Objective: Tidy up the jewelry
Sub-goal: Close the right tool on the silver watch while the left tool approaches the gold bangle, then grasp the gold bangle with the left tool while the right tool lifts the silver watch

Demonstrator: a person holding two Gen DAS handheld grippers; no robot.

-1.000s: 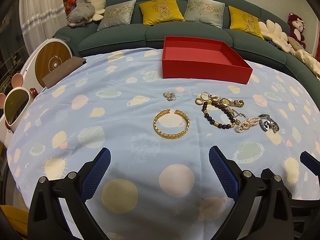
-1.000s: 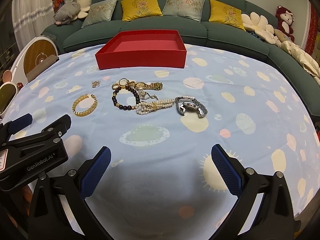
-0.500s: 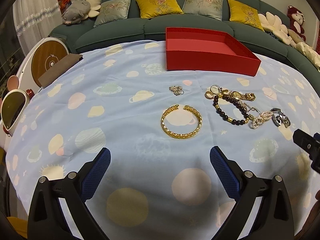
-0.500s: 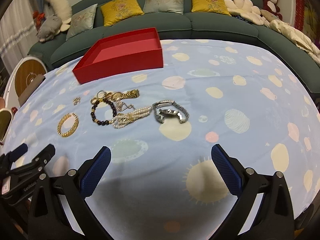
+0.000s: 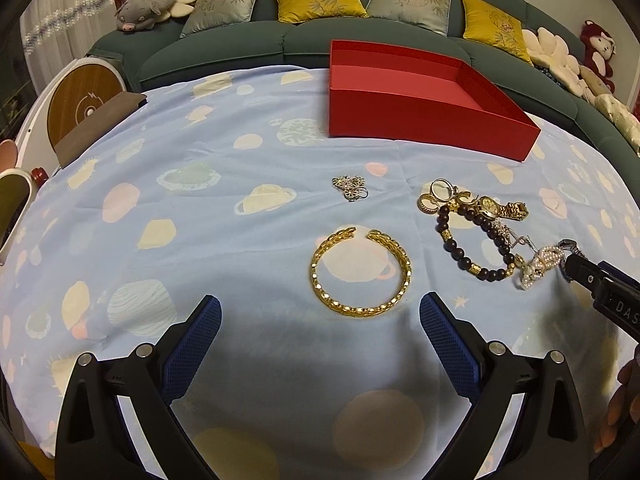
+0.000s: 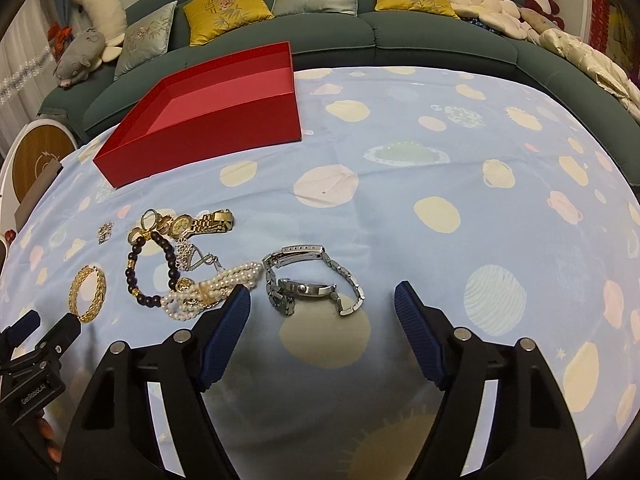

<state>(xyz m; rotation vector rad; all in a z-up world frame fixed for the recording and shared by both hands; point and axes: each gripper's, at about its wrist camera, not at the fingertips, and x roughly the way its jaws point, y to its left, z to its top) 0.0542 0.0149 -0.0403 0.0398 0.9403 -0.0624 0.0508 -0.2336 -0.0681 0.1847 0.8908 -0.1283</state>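
**Both claws low over the jewelry, nothing gripped**

The red box (image 5: 424, 120) stands empty at the far side of the table (image 5: 240, 216), which is covered by a pale blue cloth printed with planets, and serves as the landmark here. All the jewelry lies on the cloth on the near side of the box.

Nearest the box are a small silver brooch (image 5: 351, 187) and a gold watch (image 6: 200, 224) with a few gold rings (image 5: 430, 202) touching it. Nearer than those, a dark bead bracelet (image 6: 154, 270) overlaps a pearl bracelet (image 6: 216, 288), and a gold bangle (image 5: 362, 274) lies alone, apart from the pile.

The left claw (image 5: 320, 350) hovers just short of the bangle with its jaws wide and nothing between them.

The silver watch (image 6: 312, 282) lies furthest from the box, at the end of the pile, touching the pearls. The right claw (image 6: 322, 330) is right at it, its jaws having just been closing to a medium gap; the watch lies just ahead of the blue pads (image 6: 228, 330), which do not press on it. One pad sits against the pearl bracelet's end.
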